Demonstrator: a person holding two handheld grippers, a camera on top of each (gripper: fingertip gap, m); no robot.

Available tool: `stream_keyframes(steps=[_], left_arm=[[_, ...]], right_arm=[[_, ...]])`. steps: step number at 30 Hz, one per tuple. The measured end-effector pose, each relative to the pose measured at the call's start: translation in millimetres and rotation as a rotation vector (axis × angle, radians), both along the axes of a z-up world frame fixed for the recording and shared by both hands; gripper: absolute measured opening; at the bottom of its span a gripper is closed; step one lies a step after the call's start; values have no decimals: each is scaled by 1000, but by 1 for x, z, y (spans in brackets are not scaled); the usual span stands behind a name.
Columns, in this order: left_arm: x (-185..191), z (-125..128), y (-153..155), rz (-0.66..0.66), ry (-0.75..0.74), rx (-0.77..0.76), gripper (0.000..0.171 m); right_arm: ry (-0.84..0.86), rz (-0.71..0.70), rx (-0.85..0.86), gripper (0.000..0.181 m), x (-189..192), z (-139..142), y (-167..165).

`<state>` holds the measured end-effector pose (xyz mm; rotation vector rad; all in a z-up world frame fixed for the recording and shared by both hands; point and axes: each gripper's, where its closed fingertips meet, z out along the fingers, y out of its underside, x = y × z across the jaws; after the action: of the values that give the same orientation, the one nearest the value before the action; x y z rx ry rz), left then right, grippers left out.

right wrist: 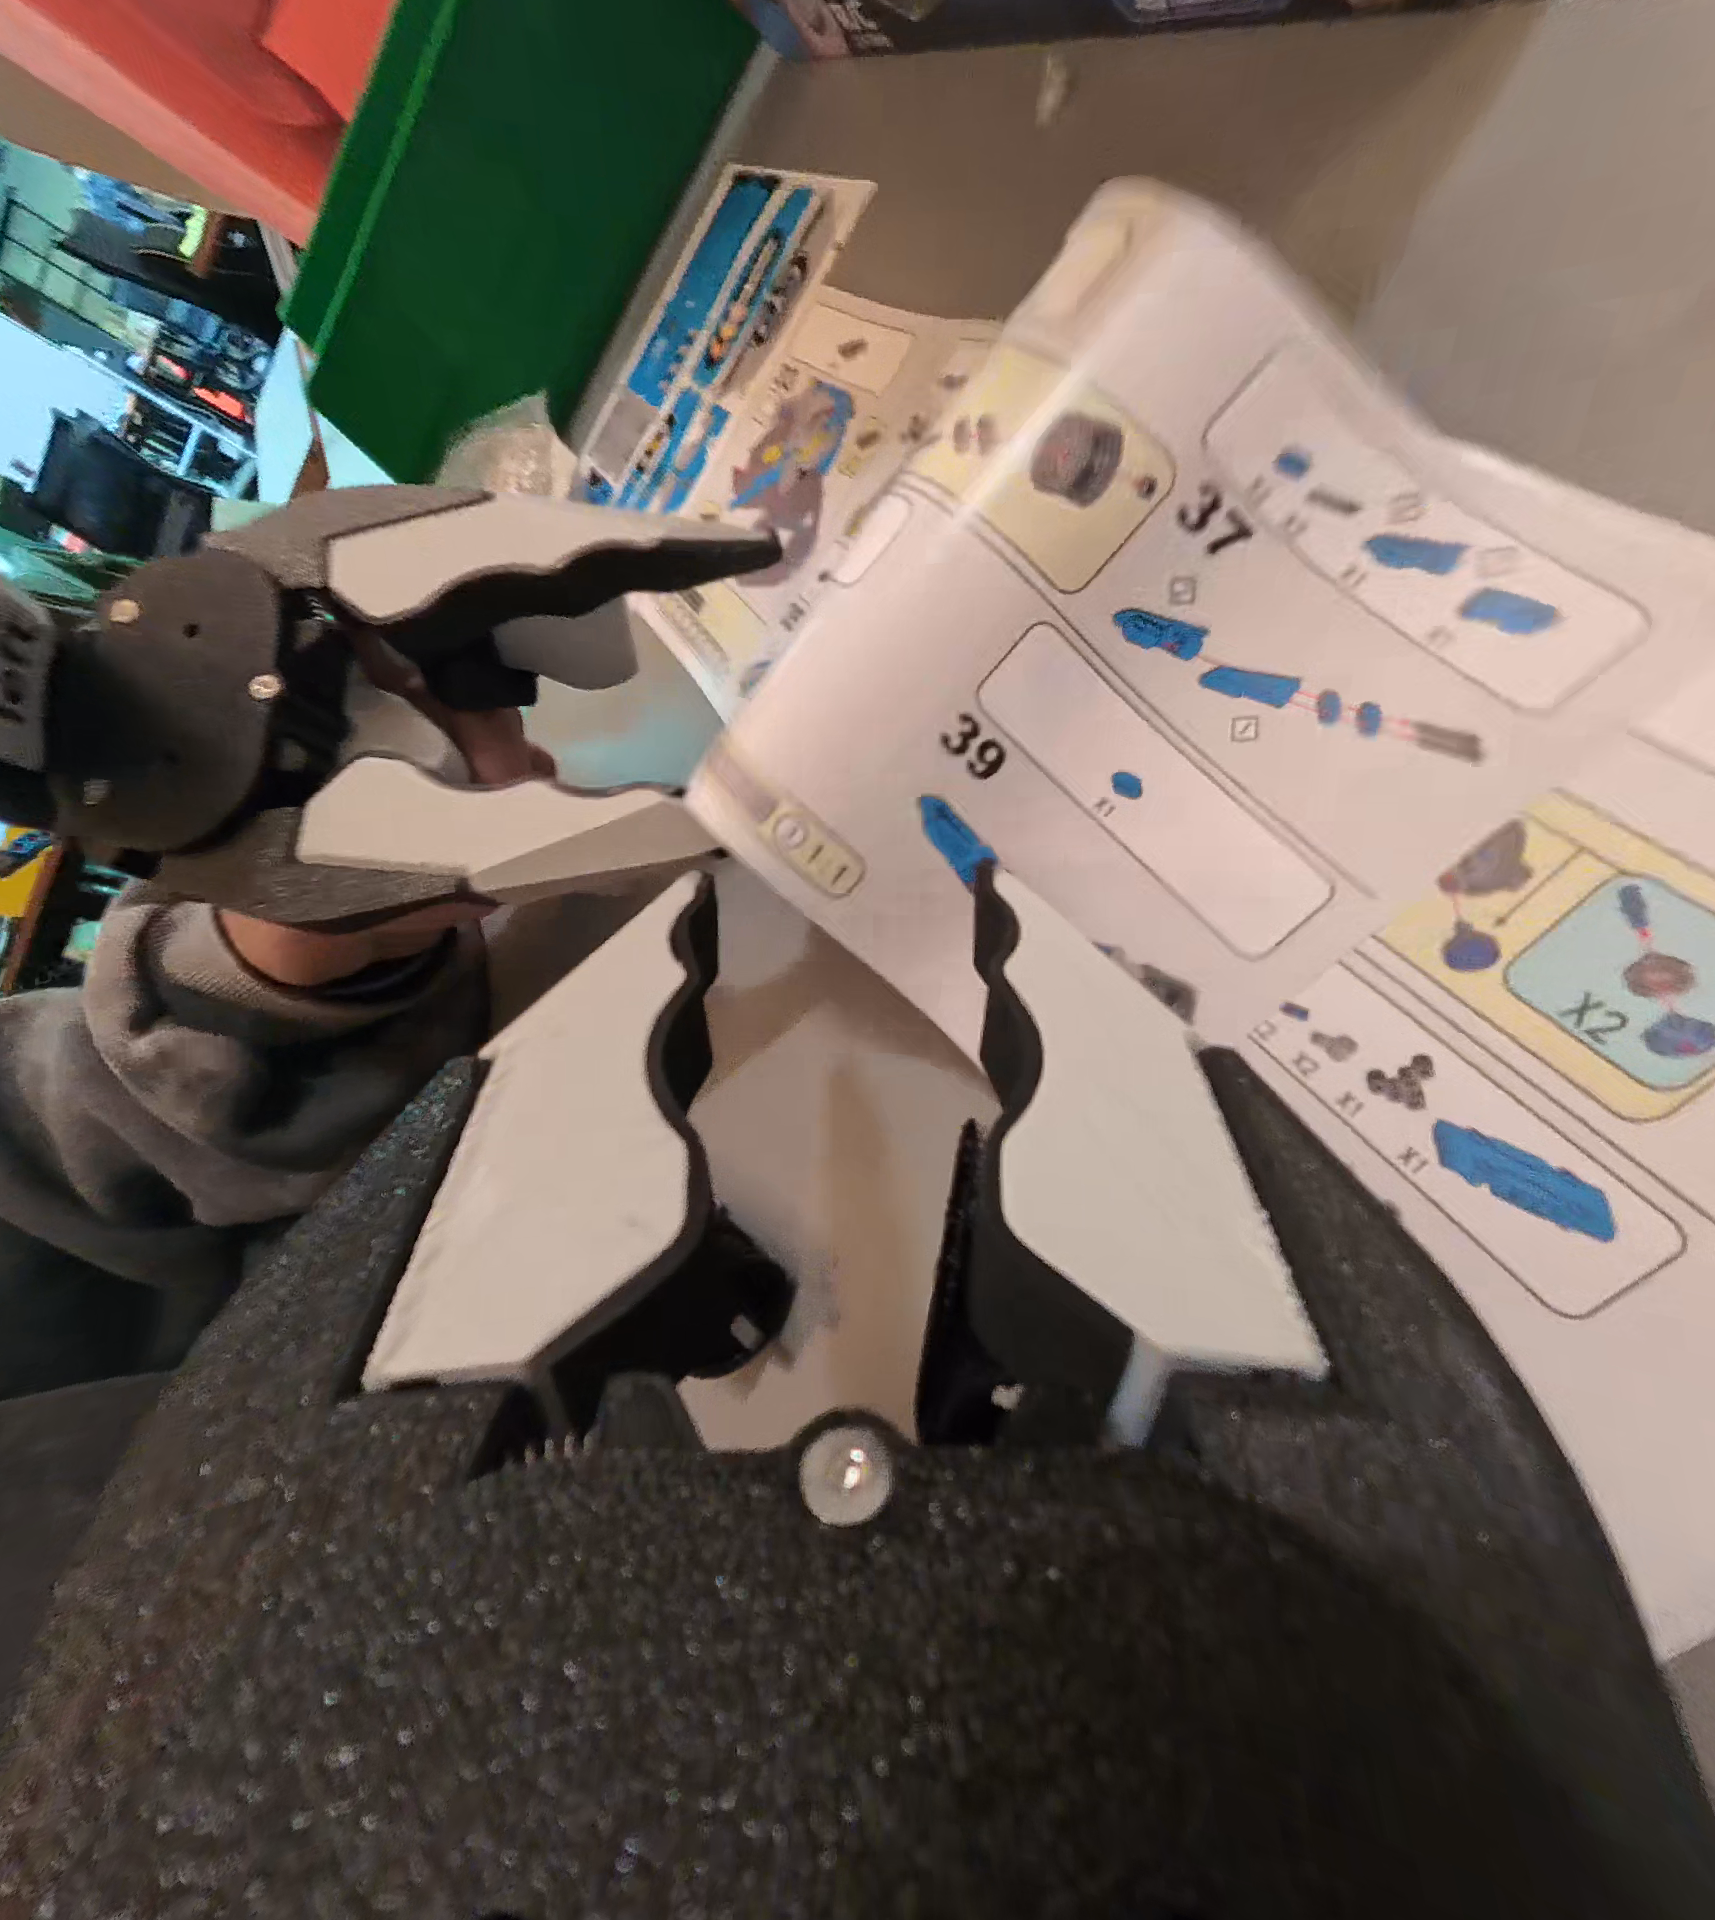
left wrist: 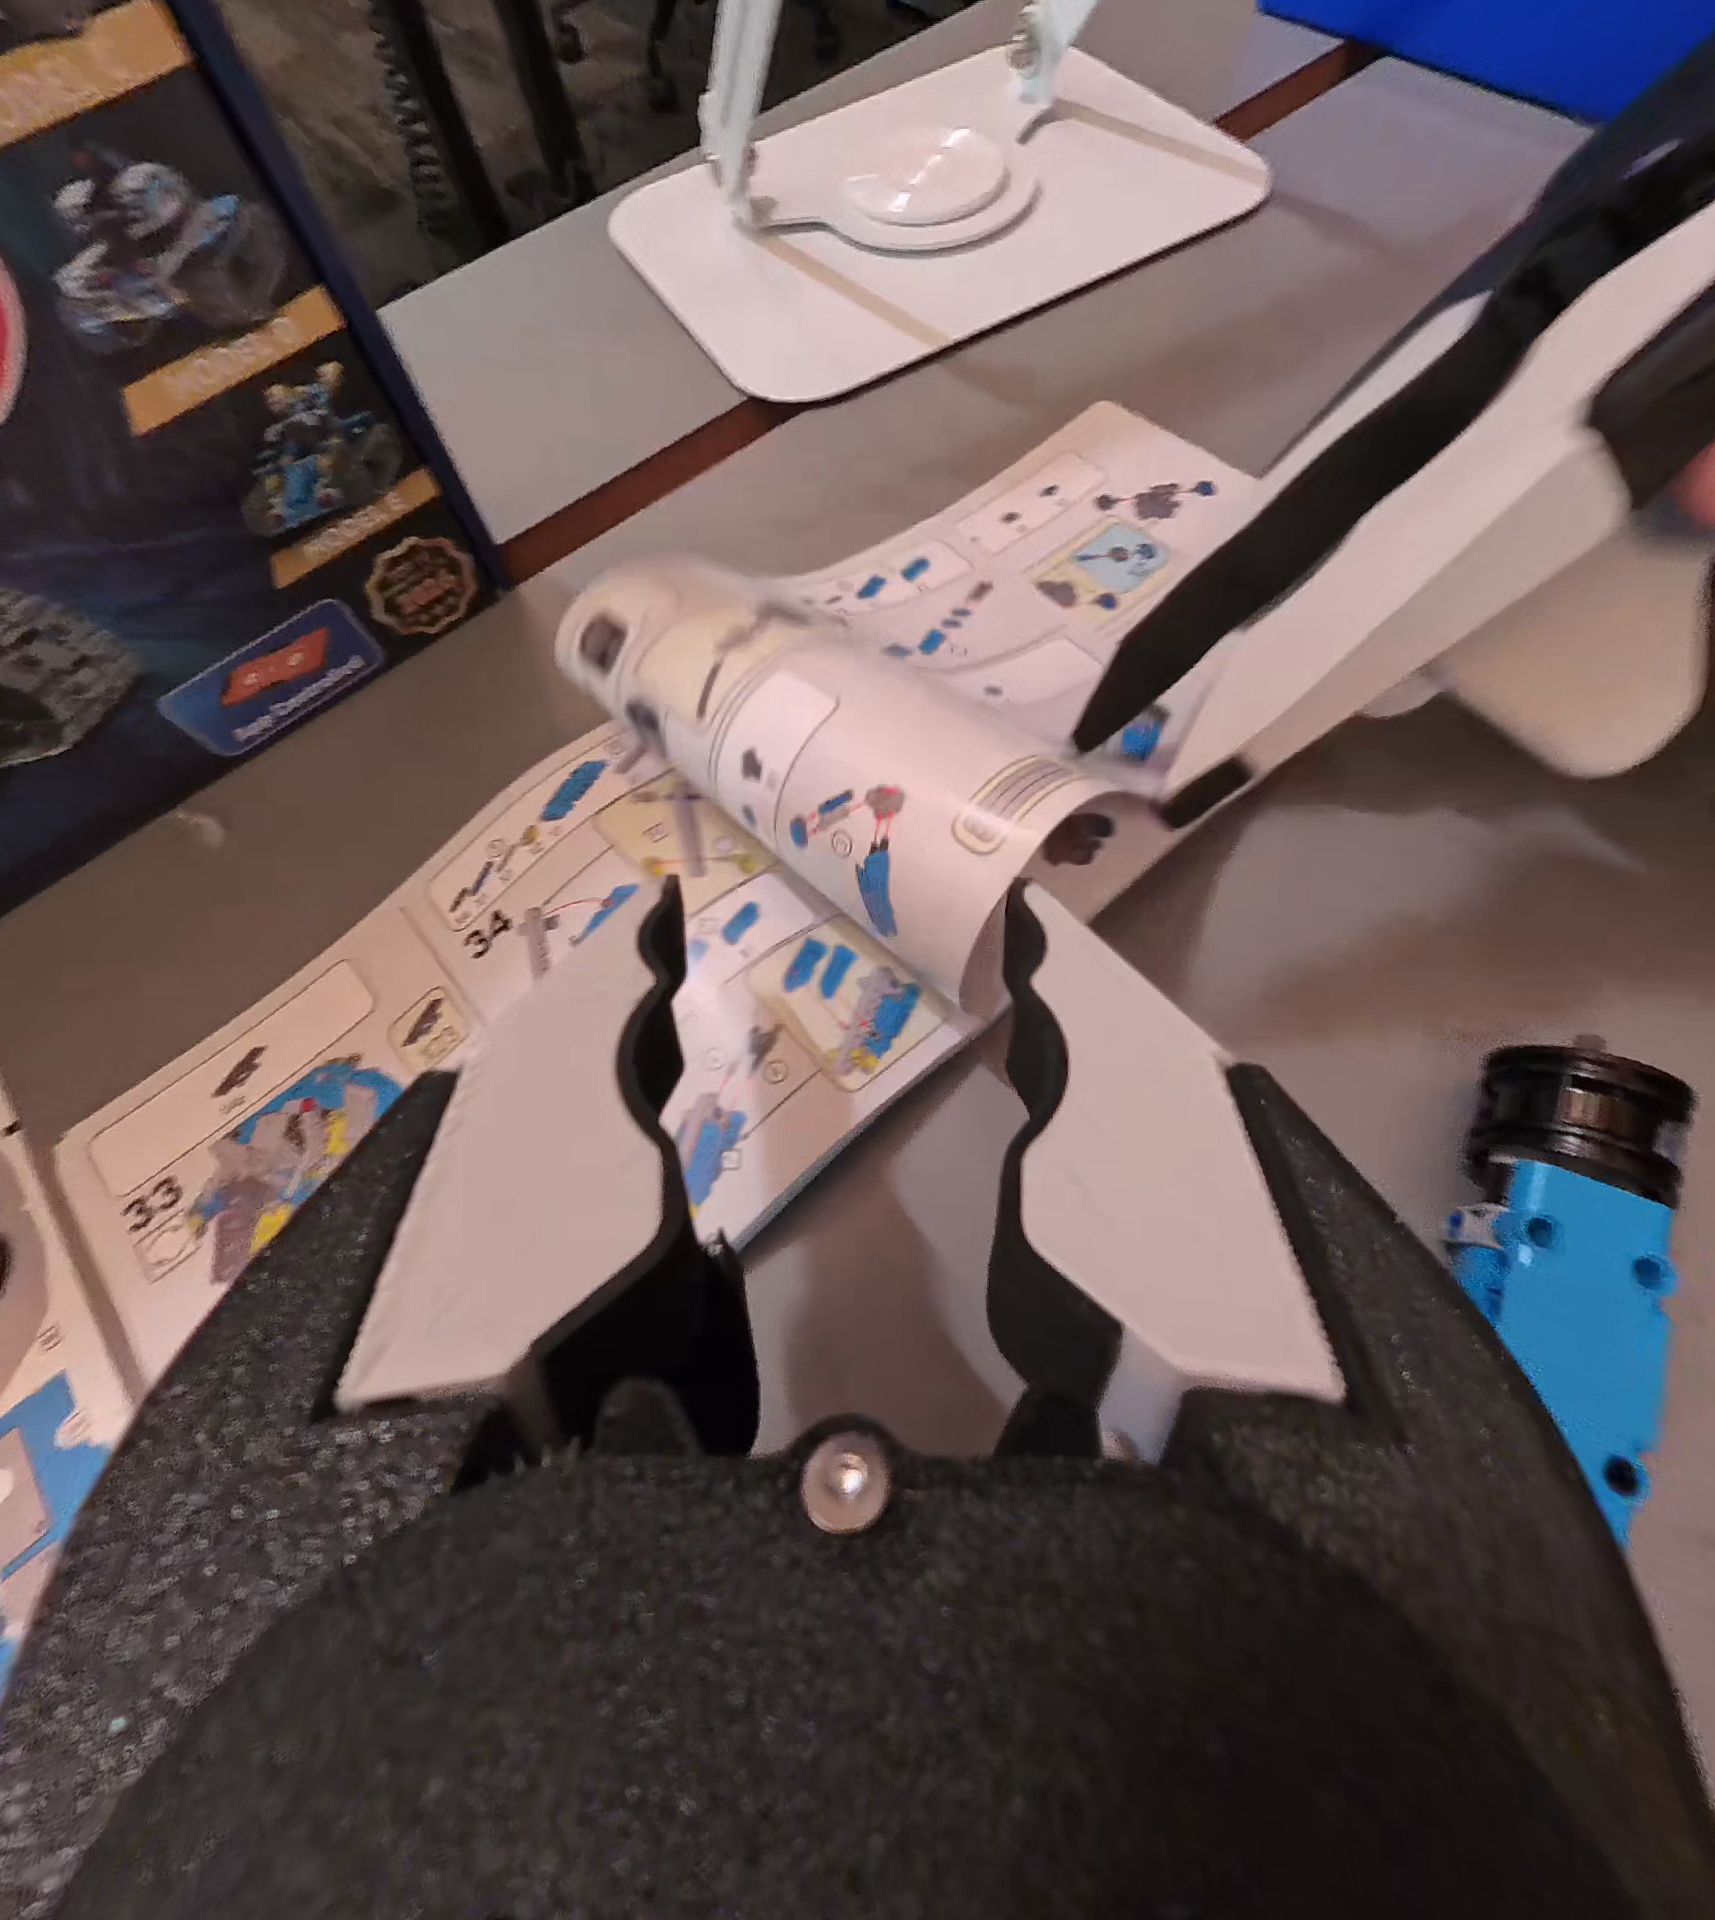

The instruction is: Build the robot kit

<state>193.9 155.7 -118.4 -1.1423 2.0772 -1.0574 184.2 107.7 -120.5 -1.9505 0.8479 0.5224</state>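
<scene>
Two grippers at an open instruction booklet on a grey table, with one page curling up in the air.

The table (left wrist: 1455, 935) carries a big dark toy box (left wrist: 126, 468) at the far left, a flat white stand base (left wrist: 936, 270) behind, and the booklet (left wrist: 541, 935) in the middle, lying open. One page (right wrist: 1144, 623) is lifted and bent over, blurred, so it is neither flat on one side nor on the other. The right gripper (right wrist: 842, 883) has its jaws apart, its tips at the lower edge of this page; whether they touch it I cannot tell. The left gripper (left wrist: 842, 904) is also spread and holds nothing, just over the booklet. A small blue part with a black wheel (left wrist: 1570, 1226) lies at the right.
</scene>
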Motion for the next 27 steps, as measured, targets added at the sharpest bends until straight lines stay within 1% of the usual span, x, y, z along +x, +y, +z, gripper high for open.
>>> stream_keyframes(steps=[3,5,7,9,12,13,15,18,19,21,24,25,26,27], left_arm=[[2,2,9,29,-15,6,59],[1,3,13,41,-13,-3,58],[-1,1,13,35,1,-22,58],[-2,0,13,31,6,-28,55],[-3,2,12,20,-1,-40,45],[-3,4,13,28,-7,-43,40],[-1,6,22,69,-8,-48,37],[1,10,51,198,26,-119,38],[1,12,64,253,41,-155,38],[1,18,100,389,49,-215,39],[1,33,151,521,7,-294,41],[0,36,162,538,-7,-315,41],[-1,38,170,549,-10,-333,40],[-1,40,175,549,-13,-350,41]], right_arm=[[-61,-30,31,47,11,19,-14],[-111,-94,68,45,25,36,-34],[-133,-185,83,45,42,45,-58],[-129,-250,80,45,52,43,-77],[-93,-278,73,44,54,33,-84],[-84,-276,68,44,53,29,-80],[-107,-250,29,42,48,21,-67],[-221,-194,-67,43,39,7,-40],[-270,-177,-80,45,36,6,-29],[-365,-138,-90,46,30,7,-8],[-507,-49,-175,46,24,1,16],[-493,0,-194,36,17,-2,24],[-440,64,-168,40,7,1,36],[-401,98,-143,45,2,8,46]])
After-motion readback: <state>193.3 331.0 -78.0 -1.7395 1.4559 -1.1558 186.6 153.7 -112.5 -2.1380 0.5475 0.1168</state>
